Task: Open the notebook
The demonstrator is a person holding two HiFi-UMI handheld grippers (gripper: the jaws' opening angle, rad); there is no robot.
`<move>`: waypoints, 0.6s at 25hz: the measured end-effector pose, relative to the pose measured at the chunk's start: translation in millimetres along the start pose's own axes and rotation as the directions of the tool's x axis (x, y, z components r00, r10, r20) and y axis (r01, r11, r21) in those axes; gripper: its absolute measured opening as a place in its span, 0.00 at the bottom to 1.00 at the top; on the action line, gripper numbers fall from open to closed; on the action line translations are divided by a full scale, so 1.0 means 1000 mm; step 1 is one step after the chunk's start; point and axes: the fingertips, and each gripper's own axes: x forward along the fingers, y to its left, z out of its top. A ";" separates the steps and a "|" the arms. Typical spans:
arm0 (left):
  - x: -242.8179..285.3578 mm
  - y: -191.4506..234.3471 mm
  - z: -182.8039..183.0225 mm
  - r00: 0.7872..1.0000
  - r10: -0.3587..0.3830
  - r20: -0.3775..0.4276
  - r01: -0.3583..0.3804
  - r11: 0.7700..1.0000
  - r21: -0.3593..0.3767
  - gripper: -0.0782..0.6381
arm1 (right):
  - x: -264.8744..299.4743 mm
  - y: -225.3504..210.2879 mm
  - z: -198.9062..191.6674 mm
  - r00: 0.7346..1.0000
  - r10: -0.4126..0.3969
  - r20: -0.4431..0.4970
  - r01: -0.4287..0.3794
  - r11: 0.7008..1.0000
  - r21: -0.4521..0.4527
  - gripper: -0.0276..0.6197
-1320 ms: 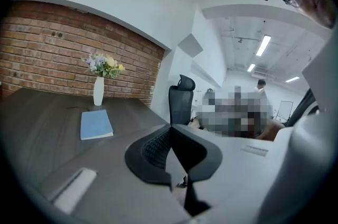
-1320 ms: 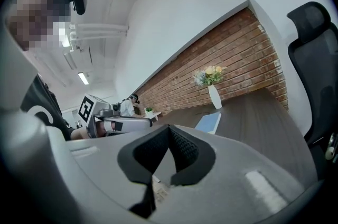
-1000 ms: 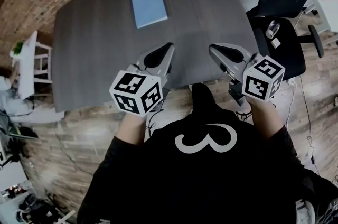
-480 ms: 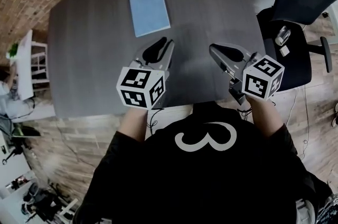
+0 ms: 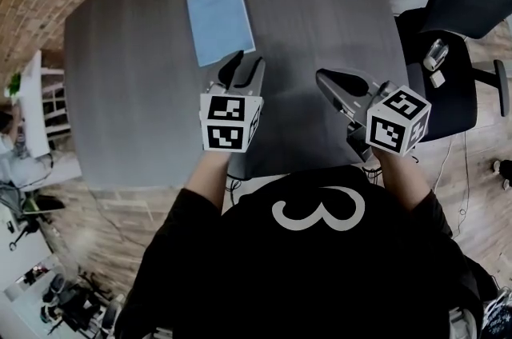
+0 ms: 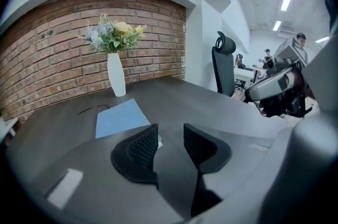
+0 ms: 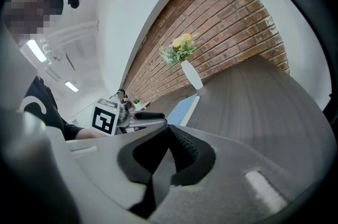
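A large dark grey table with a wood-grain top point(image 5: 128, 89) is seen from above. A thin light-blue rectangular notebook point(image 5: 220, 20) is laid flat and closed on its far half, turned slightly askew to the table's edges. A tall white vase point(image 6: 116, 75) filled with pale flowers point(image 6: 113, 33) is stood upright beyond the notebook, near the far edge and apart from it.

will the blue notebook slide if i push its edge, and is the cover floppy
The blue notebook lies flat on the smooth dark table, so a push would probably slide it, not tip it. It looks slim, so likely light. The cover may flex when lifted; stiffness can't be judged here.
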 end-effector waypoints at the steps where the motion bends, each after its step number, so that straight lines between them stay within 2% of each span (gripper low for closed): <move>1: 0.006 0.002 -0.002 1.000 0.013 -0.008 -0.013 1.000 0.014 0.35 | 0.001 -0.002 -0.001 1.000 0.000 -0.004 0.000 1.000 0.004 0.05; 9: 0.041 0.015 -0.016 0.996 0.076 -0.056 -0.072 0.995 0.075 0.37 | 0.010 -0.016 -0.010 0.999 0.000 -0.038 0.000 1.000 0.015 0.05; 15: 0.055 0.027 -0.031 0.980 0.158 -0.122 -0.139 0.979 0.152 0.38 | 0.013 -0.029 -0.018 0.999 -0.002 -0.051 0.004 0.999 0.045 0.05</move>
